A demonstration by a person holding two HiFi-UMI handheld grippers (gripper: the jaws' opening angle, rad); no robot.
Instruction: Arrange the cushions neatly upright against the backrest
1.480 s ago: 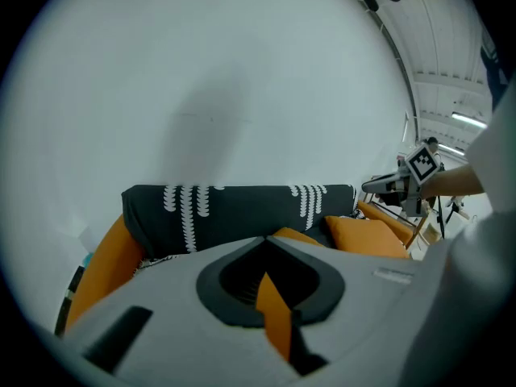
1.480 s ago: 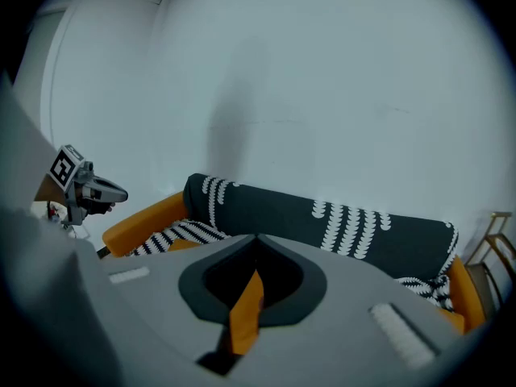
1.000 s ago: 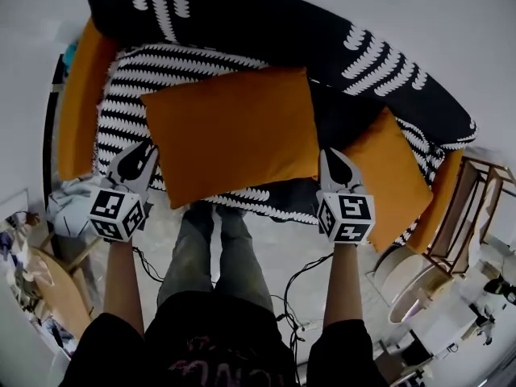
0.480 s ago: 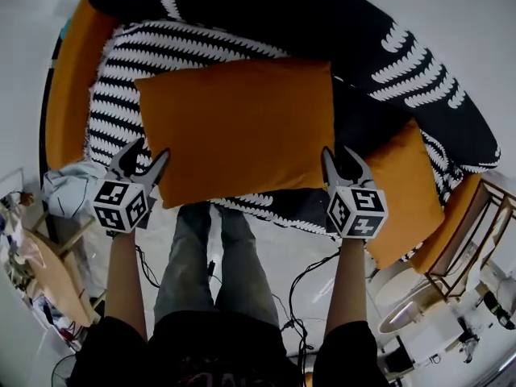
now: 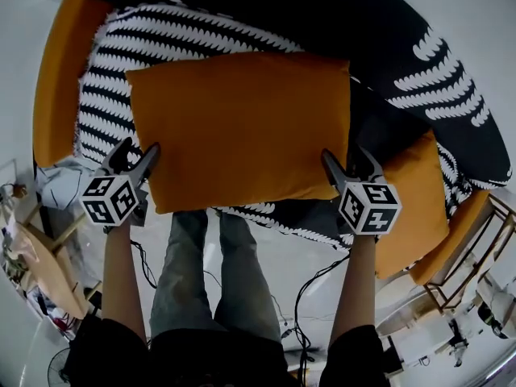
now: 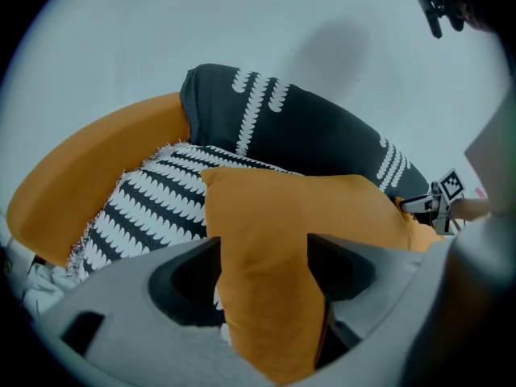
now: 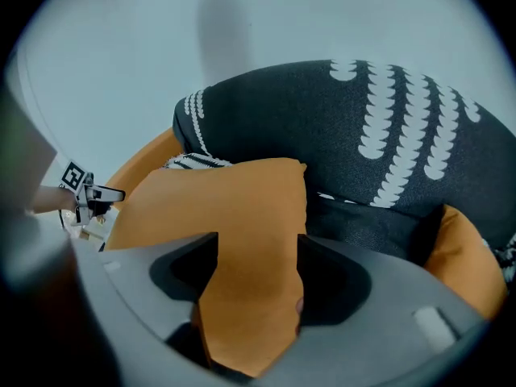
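A large orange cushion lies across the sofa seat, its top edge at the black backrest. My left gripper straddles the cushion's lower left corner and my right gripper its lower right corner. Both sets of jaws are opening. In the left gripper view the cushion corner fills the gap between the jaws of the left gripper. The right gripper view shows the other corner between the jaws of the right gripper. A second orange cushion leans at the sofa's right end.
A black-and-white patterned throw covers the seat. The orange armrest curves round the left side. A wooden table with clutter stands at the left, a wooden frame at the right. Cables lie on the floor by the person's legs.
Both grippers' jaws have spread apart from the cushion's lower corners. The cushion now sits higher and larger in the head view, nearer the backrest.
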